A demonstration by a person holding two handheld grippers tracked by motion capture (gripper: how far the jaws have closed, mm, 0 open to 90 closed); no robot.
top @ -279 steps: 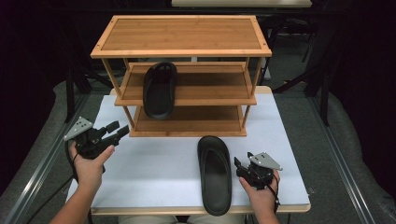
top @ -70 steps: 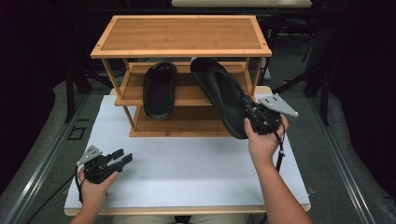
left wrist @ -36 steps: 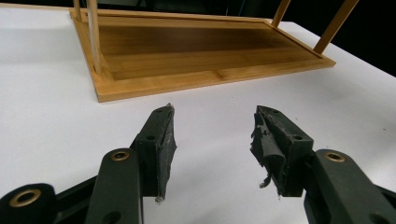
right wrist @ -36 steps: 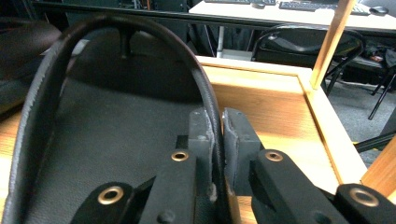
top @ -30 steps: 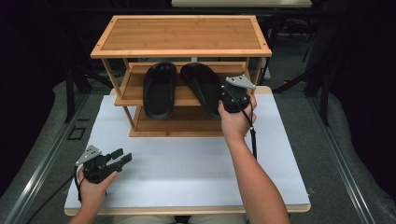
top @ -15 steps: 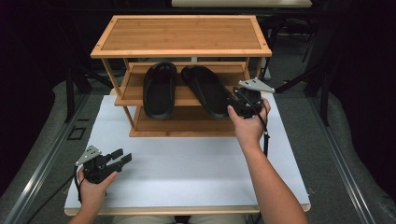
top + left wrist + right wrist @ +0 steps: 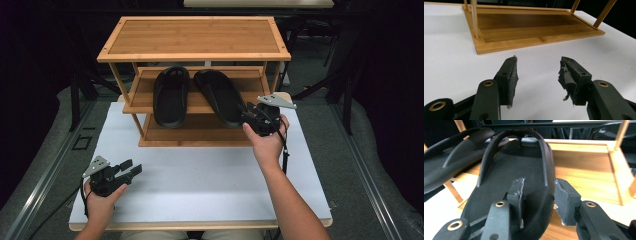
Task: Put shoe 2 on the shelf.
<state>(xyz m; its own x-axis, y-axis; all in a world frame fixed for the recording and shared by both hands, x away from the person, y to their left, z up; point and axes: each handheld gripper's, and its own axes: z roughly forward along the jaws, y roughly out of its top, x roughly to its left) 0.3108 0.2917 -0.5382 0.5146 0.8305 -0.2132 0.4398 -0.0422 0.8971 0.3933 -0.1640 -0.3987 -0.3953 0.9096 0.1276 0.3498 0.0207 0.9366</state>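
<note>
While the left gripper (image 7: 131, 169) hangs idle over the white table (image 7: 200, 180), jaws apart with nothing between them, the work is all on the right side. Both black sandals now lie on the rack's (image 7: 195, 50) middle shelf (image 7: 145, 102), side by side: the left sandal (image 7: 170, 96) squarely on the board, the right sandal (image 7: 220, 97) angled a little, its heel hanging past the front edge toward the person.

That heel is where the right gripper (image 7: 248, 116) sits. Its jaws have just been opening, and the right gripper view shows the sandal's edge between them, one pad (image 7: 517, 192) lying on top of the footbed and the other (image 7: 565, 200) standing off the sidewall with a gap showing. So I'd call it a release in progress: the sandal rests on the shelf by its own weight, no longer clamped.

The step in hand, as I judge it, is letting go of the second sandal after placing it. What comes next should be a straight pull back toward the person, jaws kept wide, so the inner pad slides off the footbed without dragging the heel along. The overhang is the risk; a snag could tip the sandal off the shelf onto the bottom board (image 7: 529, 27). A small nudge deeper, to line it up with its mate, might be worth doing first.
</note>
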